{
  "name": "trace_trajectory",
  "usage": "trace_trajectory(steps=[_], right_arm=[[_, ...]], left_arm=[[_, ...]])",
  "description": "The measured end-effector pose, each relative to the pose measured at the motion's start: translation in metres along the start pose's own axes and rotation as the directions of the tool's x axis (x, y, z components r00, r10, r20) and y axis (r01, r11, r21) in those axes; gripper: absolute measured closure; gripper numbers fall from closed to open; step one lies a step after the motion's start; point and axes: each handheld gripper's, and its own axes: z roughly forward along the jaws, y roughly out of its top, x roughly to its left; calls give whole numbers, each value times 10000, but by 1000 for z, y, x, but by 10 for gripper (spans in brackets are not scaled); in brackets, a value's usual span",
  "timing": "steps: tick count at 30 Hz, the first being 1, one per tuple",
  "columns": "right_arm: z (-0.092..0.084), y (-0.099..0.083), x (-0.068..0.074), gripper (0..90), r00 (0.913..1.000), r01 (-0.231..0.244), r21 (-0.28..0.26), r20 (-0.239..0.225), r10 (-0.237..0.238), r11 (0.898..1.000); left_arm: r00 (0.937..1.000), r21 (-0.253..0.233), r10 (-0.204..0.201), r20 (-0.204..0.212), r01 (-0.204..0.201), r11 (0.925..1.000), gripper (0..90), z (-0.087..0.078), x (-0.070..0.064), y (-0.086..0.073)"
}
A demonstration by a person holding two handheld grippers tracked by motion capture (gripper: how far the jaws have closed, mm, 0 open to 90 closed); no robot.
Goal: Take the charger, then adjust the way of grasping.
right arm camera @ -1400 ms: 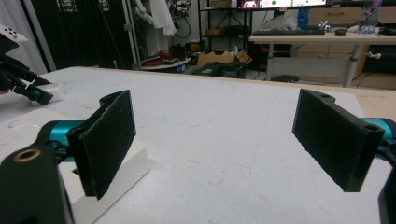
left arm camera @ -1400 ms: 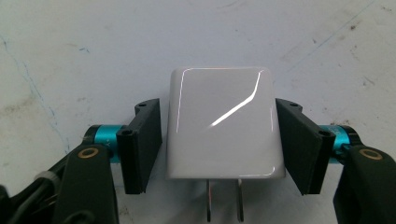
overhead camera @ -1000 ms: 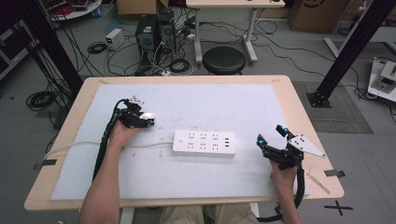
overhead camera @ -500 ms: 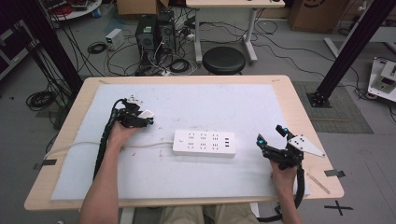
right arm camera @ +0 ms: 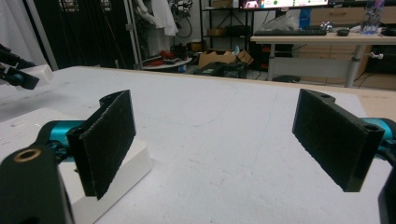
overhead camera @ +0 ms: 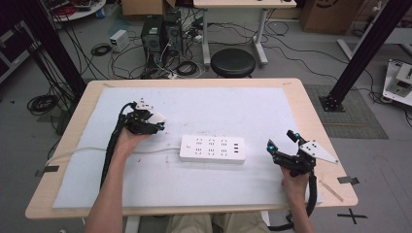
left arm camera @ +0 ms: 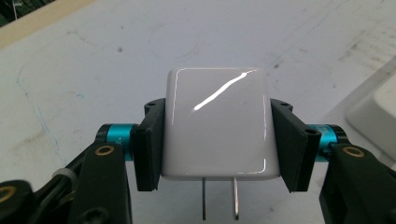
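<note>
My left gripper (overhead camera: pixel 153 122) is shut on a glossy white plug-in charger (left arm camera: pixel 215 123), held a little above the mat at the left. Both pads press its sides, and its two metal prongs (left arm camera: pixel 219 198) point back toward the camera. In the high view the charger (overhead camera: pixel 157 117) hangs left of a white power strip (overhead camera: pixel 212 149) that lies flat in the middle. My right gripper (overhead camera: pixel 282 140) rests at the right of the strip, open, with nothing between its pads (right arm camera: pixel 108 140). The strip's end (right arm camera: pixel 126 163) lies just beside its left jaw.
A pale mat (overhead camera: pixel 233 111) covers most of the wooden table (overhead camera: pixel 311 107). The strip's white cable (overhead camera: pixel 77 151) runs left off the table's edge. Black cables trail from both grippers along the forearms. A stool (overhead camera: pixel 232 61) and computers stand on the floor beyond the table.
The left hand has lifted the charger slightly and shifted it a little. The right hand and the power strip have stayed put.
</note>
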Motion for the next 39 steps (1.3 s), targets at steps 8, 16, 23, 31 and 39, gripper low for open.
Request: trace_trajectory(steps=[8,16,23,31,39], right_arm=[[-1,0,1,134,10000,-69,-28,-43,69,10000],[-3,0,1,134,9998,-171,-264,-72,169,9995],[-3,0,-1,134,9988,-478,-283,-128,475,9985],[0,1,5,135,9999,-19,-89,-143,18,10000],[3,2,7,147,9997,90,67,-219,-89,9999]], left_arm=[[9990,-211,443,53,-442,9988,425,-8,-21,8],[9971,-701,725,223,-708,9950,425,-15,-48,8],[9941,-1212,1071,169,-1043,9871,425,-23,-76,10],[9888,-1709,1495,16,-1470,9743,424,-21,-111,9],[9833,-2269,1816,-98,-1790,9573,424,-16,-139,9]])
